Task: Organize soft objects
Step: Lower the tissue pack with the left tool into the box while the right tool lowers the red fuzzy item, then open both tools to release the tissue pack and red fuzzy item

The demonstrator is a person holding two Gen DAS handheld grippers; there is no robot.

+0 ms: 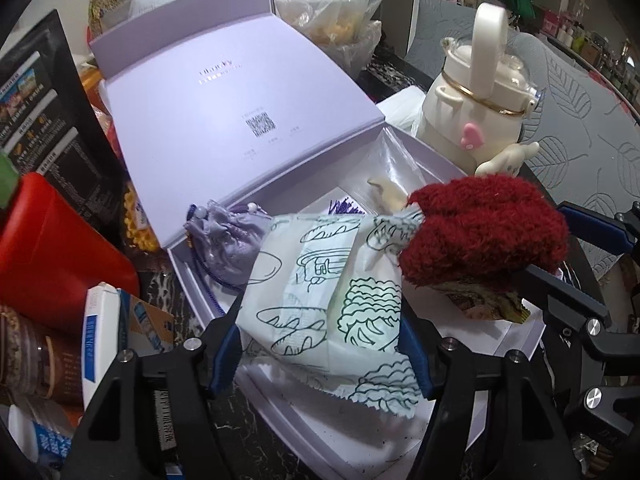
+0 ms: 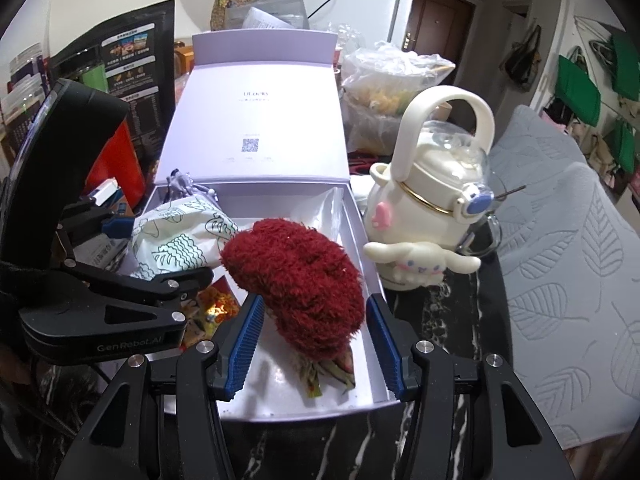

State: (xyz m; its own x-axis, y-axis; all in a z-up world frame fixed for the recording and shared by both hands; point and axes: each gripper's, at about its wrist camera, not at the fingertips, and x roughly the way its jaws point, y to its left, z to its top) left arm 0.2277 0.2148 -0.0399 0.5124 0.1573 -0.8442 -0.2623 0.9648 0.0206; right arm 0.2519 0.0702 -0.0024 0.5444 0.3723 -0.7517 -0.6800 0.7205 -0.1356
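Observation:
An open lilac box (image 1: 412, 148) (image 2: 370, 280) lies on the dark marble counter. My left gripper (image 1: 320, 344) is shut on a pale green printed soft pack (image 1: 320, 300) (image 2: 176, 240), holding it over the box's left part. A fuzzy red soft item (image 1: 484, 232) (image 2: 296, 280) lies in the box on a flat printed packet (image 2: 328, 372). My right gripper (image 2: 314, 344) is open around the red item, blue pads on either side, apart from it. A lilac satin drawstring pouch (image 1: 224, 240) (image 2: 180, 182) sits in the box's far left corner.
A cream character kettle (image 1: 480, 96) (image 2: 432, 200) stands right of the box. A clear plastic bag of food (image 1: 340, 12) (image 2: 384, 92) is behind. A red container (image 1: 52, 240), small boxes (image 1: 100, 344) and a black menu stand (image 2: 128, 64) crowd the left. A grey leaf-pattern mat (image 2: 560, 260) lies right.

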